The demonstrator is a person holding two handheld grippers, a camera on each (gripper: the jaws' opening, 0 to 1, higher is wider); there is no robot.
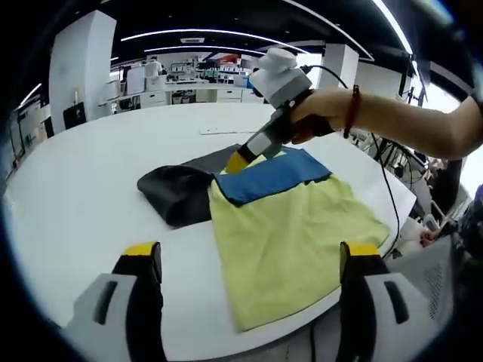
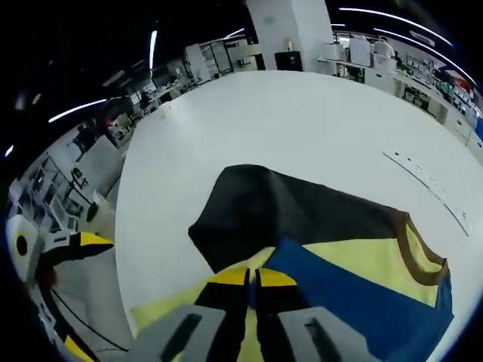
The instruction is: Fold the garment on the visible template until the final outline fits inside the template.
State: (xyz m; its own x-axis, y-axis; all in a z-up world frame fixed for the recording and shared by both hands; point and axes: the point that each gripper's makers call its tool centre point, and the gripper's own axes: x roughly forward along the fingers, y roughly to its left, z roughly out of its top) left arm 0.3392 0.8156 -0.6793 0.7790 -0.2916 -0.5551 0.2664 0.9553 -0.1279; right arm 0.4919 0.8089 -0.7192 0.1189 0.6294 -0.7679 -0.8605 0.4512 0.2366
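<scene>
Right gripper (image 2: 253, 280) pinching garment (image 1: 290, 226), left gripper (image 1: 249, 260) spread

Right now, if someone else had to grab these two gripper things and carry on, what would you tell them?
Left gripper: open, holding nothing, hovering at the near table edge.
Right gripper: shut on the garment, at the blue band beside the dark sleeve.
The garment lies spread on the white table, its yellow body hanging slightly over the near edge.
Done: one pinch taken.
Left: the folding itself; I cannot make out the template.
</scene>
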